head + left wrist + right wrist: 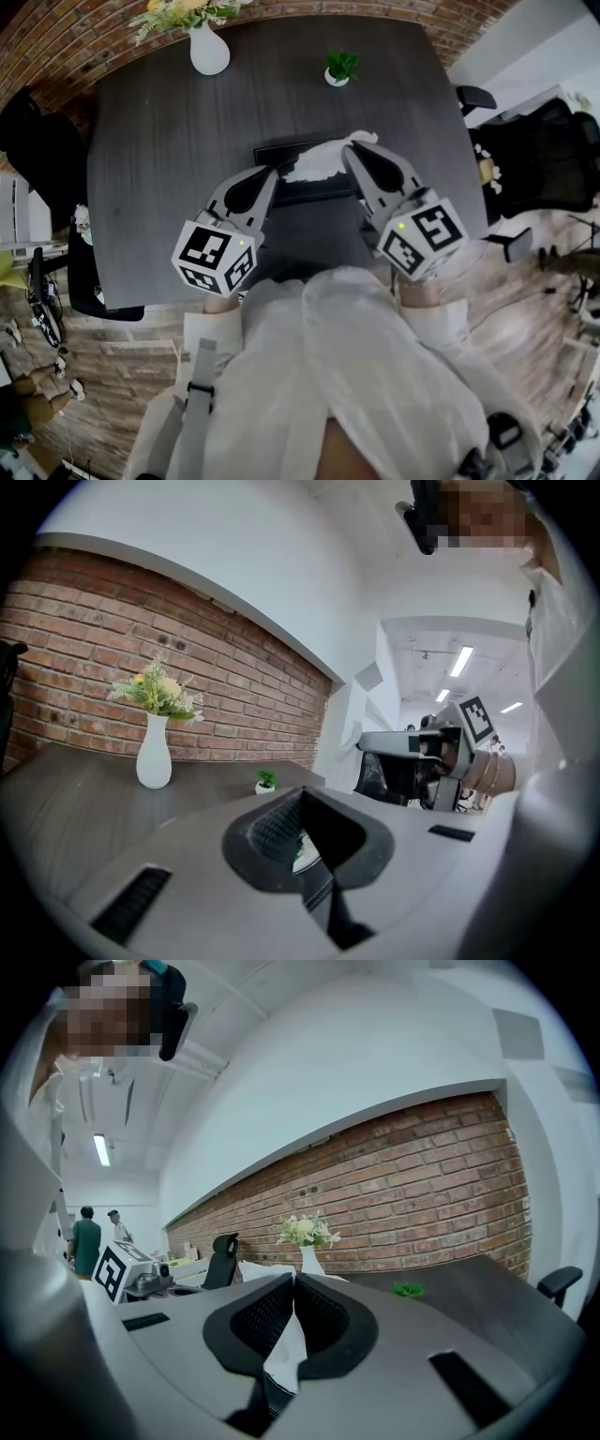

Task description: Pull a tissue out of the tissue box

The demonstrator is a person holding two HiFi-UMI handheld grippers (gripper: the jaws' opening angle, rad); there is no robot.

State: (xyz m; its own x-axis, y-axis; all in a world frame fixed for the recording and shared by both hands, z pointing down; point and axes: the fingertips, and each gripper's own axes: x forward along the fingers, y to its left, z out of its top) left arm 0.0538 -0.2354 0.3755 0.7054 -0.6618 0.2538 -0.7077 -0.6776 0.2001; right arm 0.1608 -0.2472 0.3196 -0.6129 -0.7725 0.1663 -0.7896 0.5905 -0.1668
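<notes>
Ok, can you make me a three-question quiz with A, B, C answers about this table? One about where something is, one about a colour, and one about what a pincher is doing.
1. Where is the small green plant in a white pot?
A) on top of the tissue box
B) on the dark grey table, right of the vase in the head view
C) on the floor

2. What colour is the rounded vase of flowers?
A) white
B) red
C) blue

3. What is the right gripper doing?
A) standing wide open over the vase
B) holding the plant
C) shut on the white tissue

Answers: 1 B, the plant stands near the table's far edge, apart from the vase. 2 A, the vase shows plain white in every view. 3 C, the right gripper view shows tissue pinched between the closed jaws.
</notes>
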